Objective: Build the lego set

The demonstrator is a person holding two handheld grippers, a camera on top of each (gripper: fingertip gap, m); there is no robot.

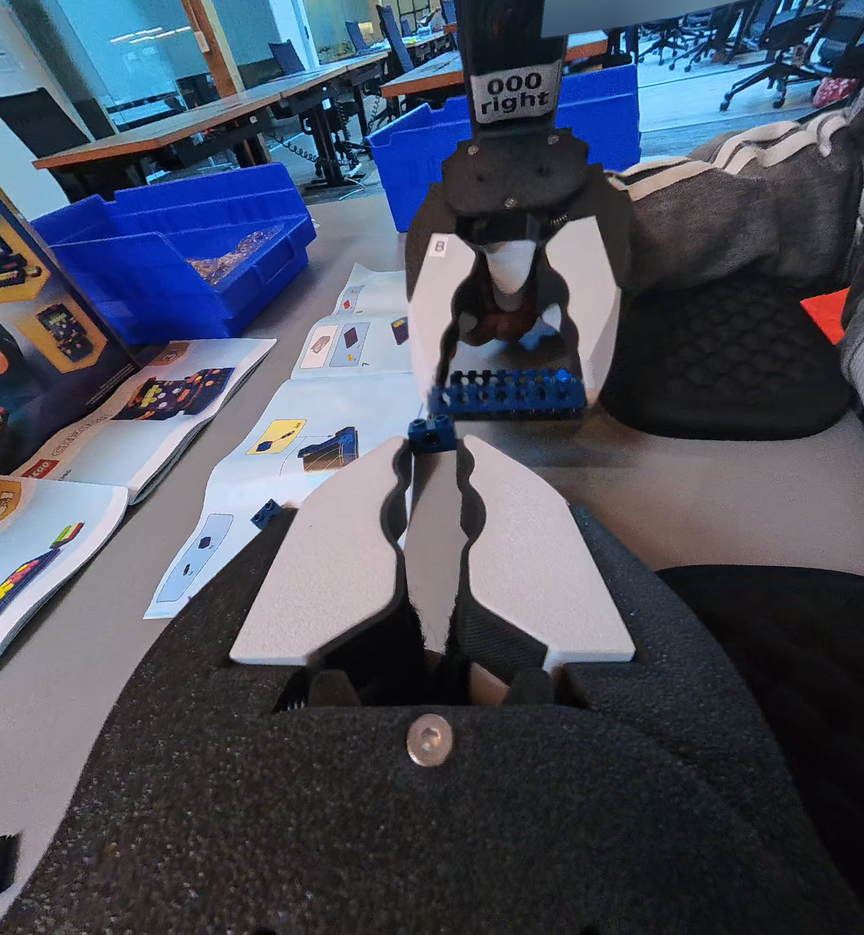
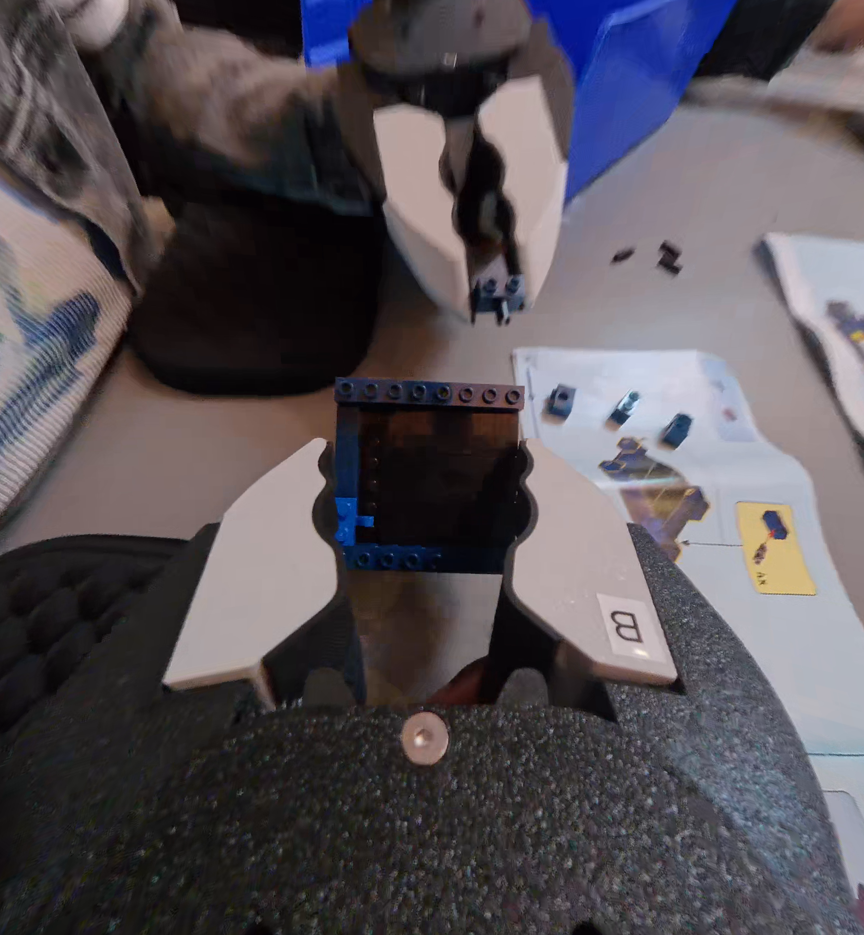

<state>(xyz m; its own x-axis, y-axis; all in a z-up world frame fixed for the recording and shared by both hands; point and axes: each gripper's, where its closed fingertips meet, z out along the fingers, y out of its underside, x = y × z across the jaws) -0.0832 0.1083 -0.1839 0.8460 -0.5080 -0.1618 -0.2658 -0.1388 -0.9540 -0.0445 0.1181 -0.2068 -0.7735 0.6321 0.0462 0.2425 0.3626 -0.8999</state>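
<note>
My left gripper [image 1: 432, 448] is shut on a small dark blue brick [image 1: 432, 436] with a side hole, pinched at the fingertips and held above the grey table [image 1: 698, 496]. It also shows in the right wrist view [image 2: 498, 303], with the brick [image 2: 500, 296] at its tips. My right gripper [image 2: 425, 455] is shut on a square assembly [image 2: 427, 480]: a dark plate framed by dark blue studded bricks, with a bright blue piece [image 2: 346, 521] on its left edge. The pads press both of its sides. In the left wrist view the right gripper [image 1: 508, 389] holds this assembly [image 1: 508, 394] just beyond my left fingertips.
Open instruction booklets [image 1: 318, 455] lie on the table, with three small dark pieces [image 2: 622, 407] on one page and a loose blue brick [image 1: 266, 512]. Blue bins [image 1: 182, 253] stand behind, a printed box [image 1: 25, 283] at the left. A black padded object [image 1: 723, 354] and a person's sleeve [image 1: 723, 217] are on the right. The left gripper's tips are roughly 6 cm from the right gripper's.
</note>
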